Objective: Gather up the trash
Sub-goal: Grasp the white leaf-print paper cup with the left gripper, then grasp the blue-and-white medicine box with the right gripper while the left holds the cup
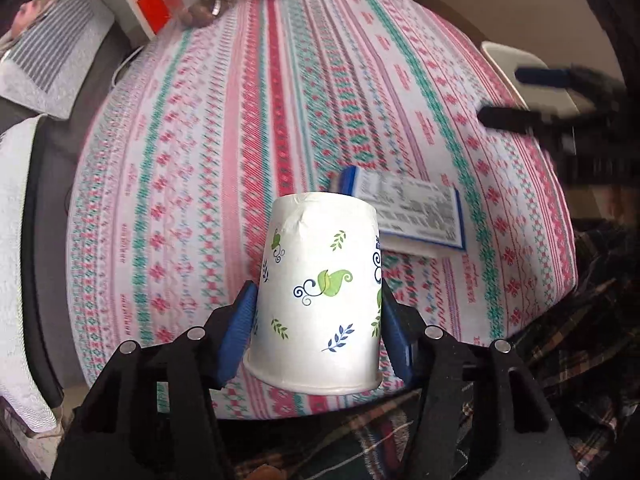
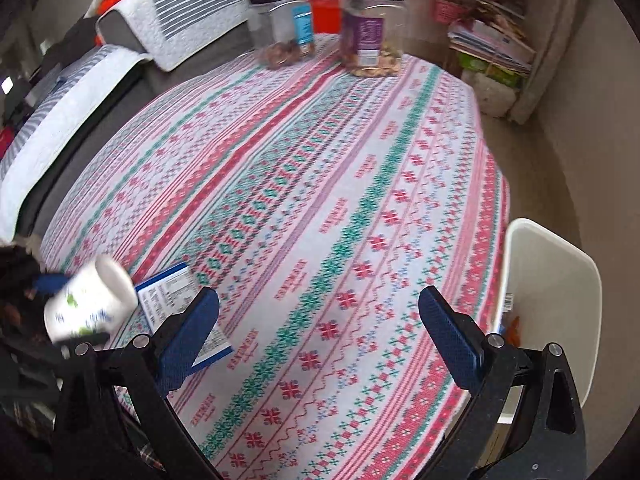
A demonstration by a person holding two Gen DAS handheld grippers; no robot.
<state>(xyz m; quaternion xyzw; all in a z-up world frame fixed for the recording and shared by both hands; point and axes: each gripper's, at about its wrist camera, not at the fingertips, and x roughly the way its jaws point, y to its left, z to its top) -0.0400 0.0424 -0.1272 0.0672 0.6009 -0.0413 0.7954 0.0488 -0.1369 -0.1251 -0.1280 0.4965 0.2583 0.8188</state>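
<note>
Left hand-held gripper [image 1: 316, 324] clamps paper cup [image 1: 320, 292], upside down, above table [image 1: 248, 152] edge. Right hand-held gripper [image 2: 320, 332] released, empty. Keep squeeze gentle; carry cup toward white bin [image 2: 560, 280] beside table.

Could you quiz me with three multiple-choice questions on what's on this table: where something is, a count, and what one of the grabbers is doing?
1. Where is the white bin?
A. on the tablecloth
B. beside the table edge
C. on the shelf

2. How many black-lidded jars stand at the far end?
A. one
B. two
C. four

3. The left gripper is
A. empty
B. closed on the paper cup
C. holding the blue-edged box

Answers: B, it stands off the cloth's edge; B, two lids show; B, both pads press its sides.
</note>
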